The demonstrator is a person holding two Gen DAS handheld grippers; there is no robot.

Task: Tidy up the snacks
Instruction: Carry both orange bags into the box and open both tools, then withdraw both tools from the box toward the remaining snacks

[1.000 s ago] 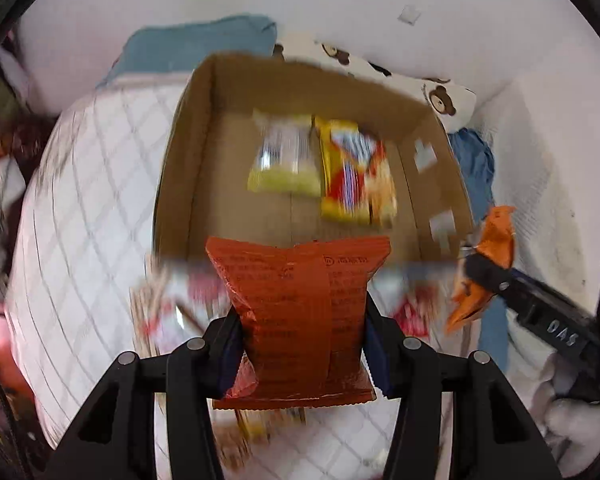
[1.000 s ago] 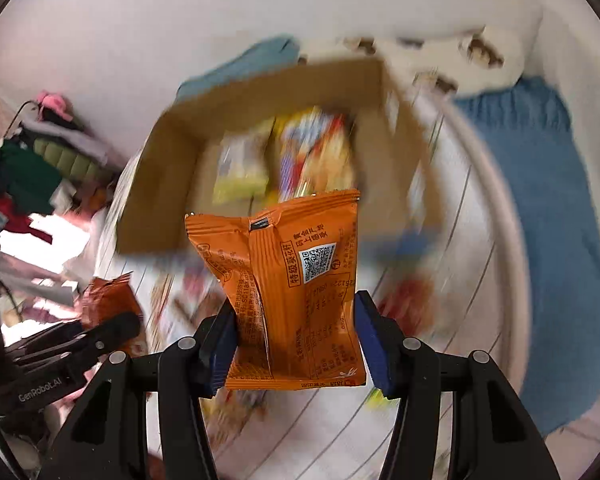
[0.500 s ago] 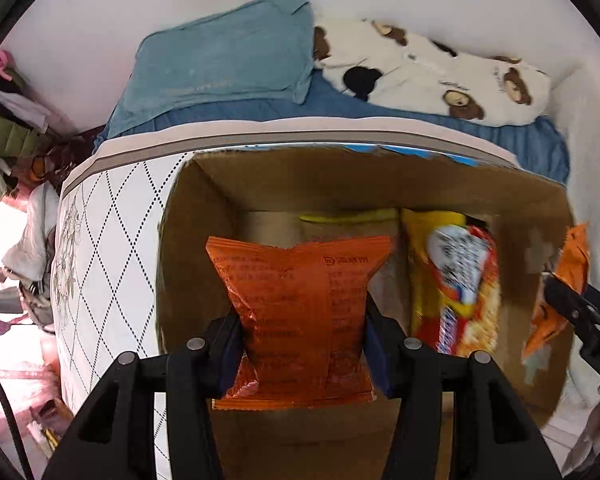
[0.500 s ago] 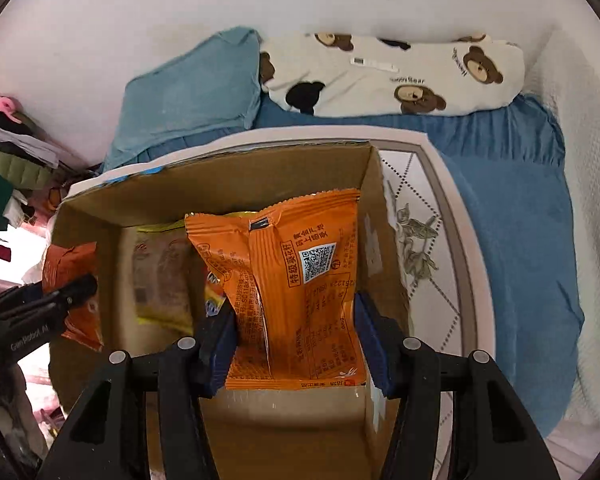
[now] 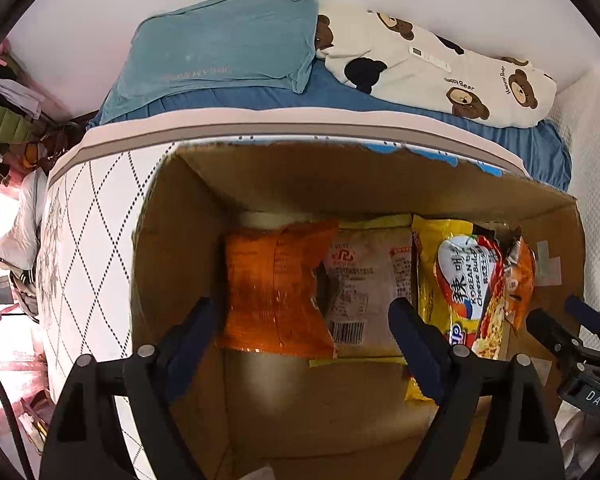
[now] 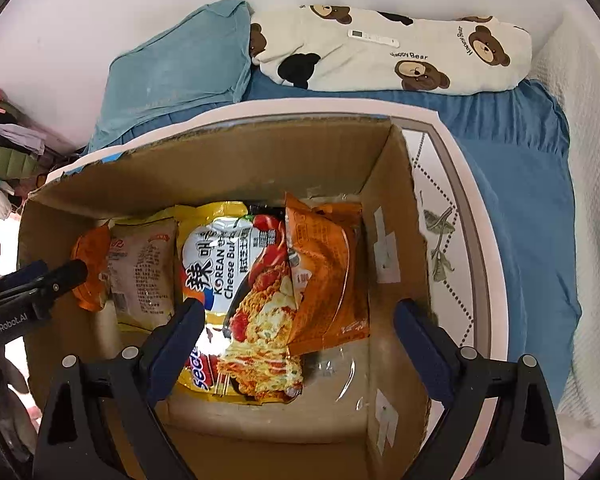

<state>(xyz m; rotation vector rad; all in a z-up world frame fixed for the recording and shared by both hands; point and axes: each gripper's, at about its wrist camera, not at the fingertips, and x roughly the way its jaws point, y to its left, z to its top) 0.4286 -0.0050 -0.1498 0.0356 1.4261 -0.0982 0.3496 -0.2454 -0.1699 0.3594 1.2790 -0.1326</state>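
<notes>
A cardboard box (image 5: 380,184) (image 6: 228,160) stands on the white quilted mattress. Inside lie a dark orange packet (image 5: 272,292) (image 6: 90,268) at the left, a pale packet (image 5: 364,280) (image 6: 140,276), a yellow noodle pack (image 5: 468,288) (image 6: 240,296) and a light orange packet (image 6: 324,276) (image 5: 520,276) at the right. My left gripper (image 5: 304,336) is open above the dark orange packet, not touching it. My right gripper (image 6: 296,328) is open above the light orange packet and noodle pack.
A teal pillow (image 5: 220,52) (image 6: 180,68) and a bear-print pillow (image 5: 440,72) (image 6: 388,52) lie on the blue sheet (image 6: 520,168) behind the box. Clothes (image 5: 4,120) are piled at the left. The white wall is behind.
Both grippers have opened and let go of their orange packets, which now lie in the box at its left and right ends. Both grippers sit deeper over the box.
</notes>
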